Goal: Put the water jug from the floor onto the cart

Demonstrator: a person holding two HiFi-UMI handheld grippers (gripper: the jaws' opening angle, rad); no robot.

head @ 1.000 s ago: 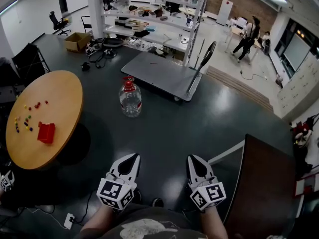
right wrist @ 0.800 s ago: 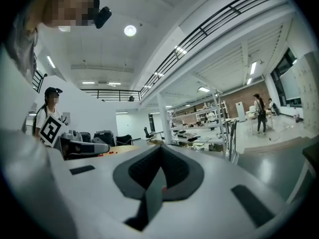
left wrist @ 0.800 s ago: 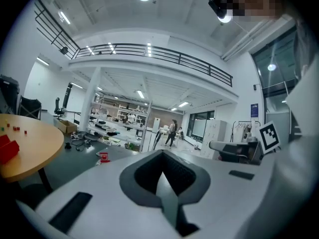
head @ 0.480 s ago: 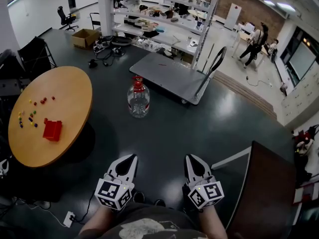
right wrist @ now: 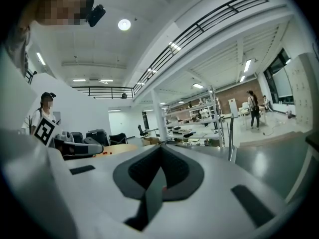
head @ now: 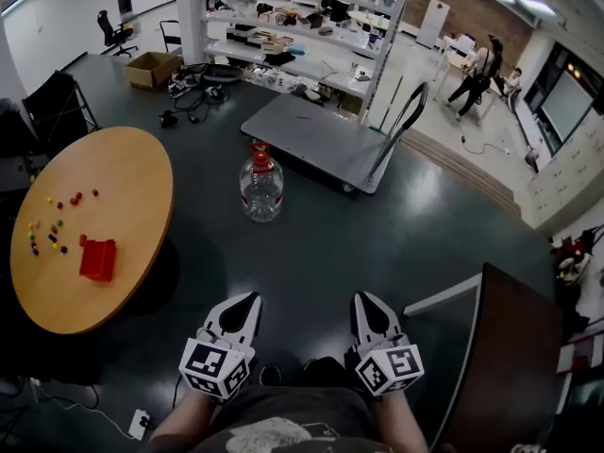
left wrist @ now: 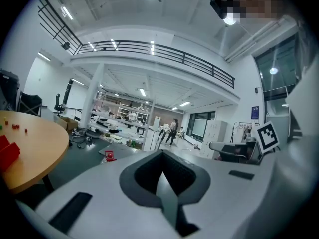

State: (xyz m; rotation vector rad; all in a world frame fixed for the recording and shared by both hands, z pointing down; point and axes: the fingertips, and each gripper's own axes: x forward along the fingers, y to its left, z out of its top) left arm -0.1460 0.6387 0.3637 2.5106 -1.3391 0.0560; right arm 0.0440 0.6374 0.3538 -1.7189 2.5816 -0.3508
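Observation:
The clear water jug [head: 261, 189] with a red cap stands upright on the dark floor, just in front of the low grey cart [head: 311, 140]. The cart's black handle [head: 401, 121] rises at its right end. My left gripper [head: 247, 302] and right gripper [head: 366, 302] are held side by side near the person's body, well short of the jug. Both are shut and hold nothing. The left gripper view has the jug's red cap [left wrist: 108, 156] low and far off, left of the closed left gripper [left wrist: 162, 159]. In the right gripper view, the right gripper [right wrist: 160, 154] hides the jug.
A round wooden table [head: 113, 196] with a red box [head: 97, 260] and small coloured pieces stands at the left. A dark brown panel [head: 510, 357] is at the right. Behind the cart are shelving racks [head: 283, 26], floor cables [head: 193, 97] and a cardboard box [head: 156, 67]. People [head: 477, 64] stand far off.
The whole scene has shifted slightly as the person moves over the floor. Both grippers keep their side-by-side pose and stay shut. The jug has not moved.

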